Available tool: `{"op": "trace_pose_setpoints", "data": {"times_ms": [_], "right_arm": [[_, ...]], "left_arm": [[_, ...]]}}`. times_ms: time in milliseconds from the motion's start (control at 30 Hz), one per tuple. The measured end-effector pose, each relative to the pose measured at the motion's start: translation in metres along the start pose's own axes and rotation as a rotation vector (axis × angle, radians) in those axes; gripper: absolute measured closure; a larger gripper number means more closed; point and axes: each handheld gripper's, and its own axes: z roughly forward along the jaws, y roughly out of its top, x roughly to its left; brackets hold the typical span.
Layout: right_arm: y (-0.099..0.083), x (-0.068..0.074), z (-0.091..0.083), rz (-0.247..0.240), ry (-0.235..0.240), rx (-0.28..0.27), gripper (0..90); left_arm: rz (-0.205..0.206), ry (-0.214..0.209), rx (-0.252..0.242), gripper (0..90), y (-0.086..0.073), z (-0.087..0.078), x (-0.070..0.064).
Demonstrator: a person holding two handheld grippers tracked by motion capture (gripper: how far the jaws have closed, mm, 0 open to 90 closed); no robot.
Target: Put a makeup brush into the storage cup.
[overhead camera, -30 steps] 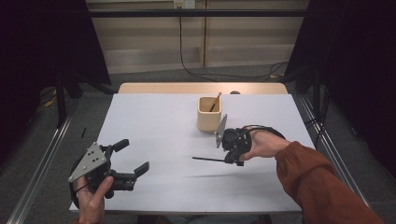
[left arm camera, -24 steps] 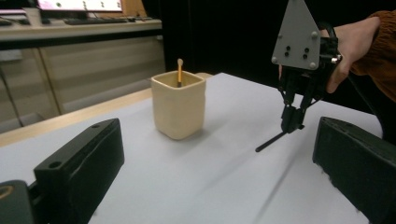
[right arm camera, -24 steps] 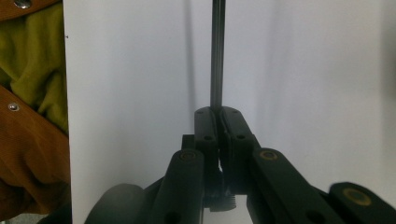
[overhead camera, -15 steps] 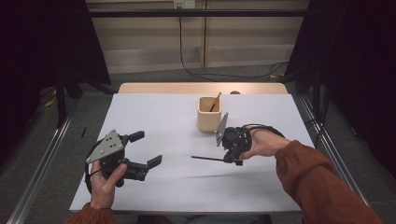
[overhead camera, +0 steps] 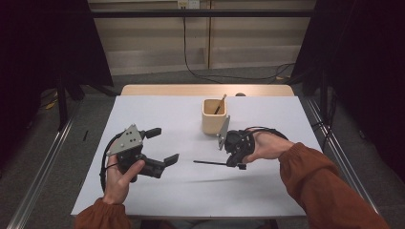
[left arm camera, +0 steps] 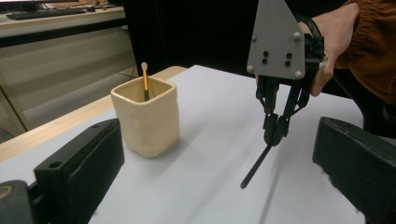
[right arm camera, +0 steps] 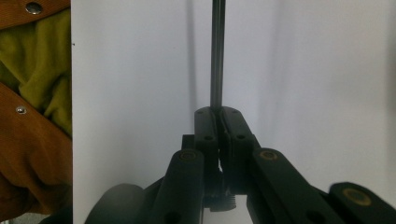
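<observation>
Cup [overhead camera: 213, 116]: cream, square, upright on the white sheet [overhead camera: 181, 191], just beyond the right jaws and well ahead of the left jaws. Brush [overhead camera: 220, 103]: wooden handle, leaning inside the cup. Table [overhead camera: 157, 89]: wooden far edge bare past the sheet. Cable [overhead camera: 229, 76]: black, on the floor farther off.

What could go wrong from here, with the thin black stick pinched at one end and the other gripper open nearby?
The right gripper clamps the black stick at its very end, so it may pivot or slip in the jaws. The beige cup is narrow and already holds a brush; a long, angled stick could catch the rim or tip the cup. The open left gripper points toward the stick and could knock it.
</observation>
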Motion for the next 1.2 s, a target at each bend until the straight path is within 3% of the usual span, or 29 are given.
{"op": "trace_pose_setpoints", "data": {"times_ms": [333, 733, 867, 900, 1000, 1200], "right_arm": [[0.008, 0.002, -0.003, -0.011, -0.006, -0.006, 86.2], [0.009, 0.0, -0.003, -0.024, 0.003, -0.013, 86.2], [0.008, 0.001, -0.005, -0.016, -0.003, -0.014, 86.2], [0.008, 0.0, -0.004, -0.034, -0.011, -0.021, 86.2], [0.009, 0.001, -0.004, -0.015, -0.002, -0.007, 86.1], [0.011, 0.0, -0.004, -0.022, -0.002, -0.004, 86.1]], "left_arm": [[0.005, -0.043, 0.025, 2.0, 0.008, 0.011, 0.0], [0.056, -0.105, 0.144, 2.5, 0.012, 0.042, 0.002], [0.046, -0.126, 0.177, 2.3, 0.012, 0.048, 0.003], [0.045, -0.127, 0.18, 2.3, 0.012, 0.049, 0.003], [0.056, -0.138, 0.207, 2.3, 0.012, 0.052, 0.003], [0.061, -0.169, 0.274, 2.3, 0.011, 0.059, 0.004]]}}
